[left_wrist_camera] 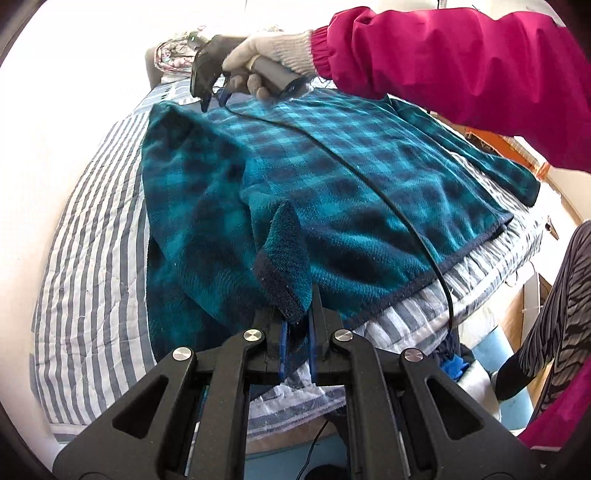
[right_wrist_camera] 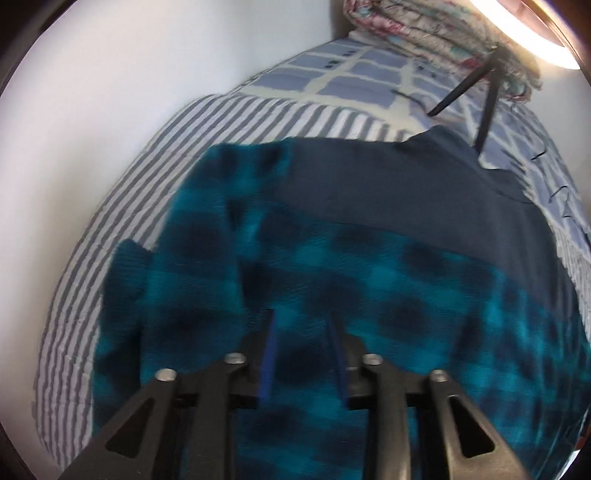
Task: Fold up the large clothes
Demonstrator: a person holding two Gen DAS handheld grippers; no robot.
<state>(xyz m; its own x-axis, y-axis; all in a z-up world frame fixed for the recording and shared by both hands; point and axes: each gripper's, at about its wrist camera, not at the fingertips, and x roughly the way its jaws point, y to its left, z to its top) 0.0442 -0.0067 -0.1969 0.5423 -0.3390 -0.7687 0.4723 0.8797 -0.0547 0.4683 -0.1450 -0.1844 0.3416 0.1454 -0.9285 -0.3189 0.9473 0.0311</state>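
A teal and navy plaid fleece garment point(left_wrist_camera: 332, 177) lies spread on the bed. My left gripper point(left_wrist_camera: 294, 301) is at its near side, shut on a navy-edged cuff point(left_wrist_camera: 284, 258) that stands up between the pads. My right gripper point(left_wrist_camera: 214, 103), held by a gloved hand point(left_wrist_camera: 273, 48) in a pink sleeve, points down at the garment's far edge. In the right wrist view that gripper point(right_wrist_camera: 303, 326) stands open close above the plaid fleece point(right_wrist_camera: 369, 295), with nothing pinched between its blue pads point(right_wrist_camera: 269, 347). A plain navy panel point(right_wrist_camera: 406, 192) crosses the garment beyond them. That view is blurred.
A striped quilt point(left_wrist_camera: 92, 258) covers the bed, with a blue checked sheet point(right_wrist_camera: 362, 74) and folded floral bedding point(right_wrist_camera: 424, 29) at the far end. A black cable point(left_wrist_camera: 369, 177) runs across the garment. Black tripod legs point(right_wrist_camera: 487, 107) stand nearby. A white wall point(right_wrist_camera: 92, 110) borders the left.
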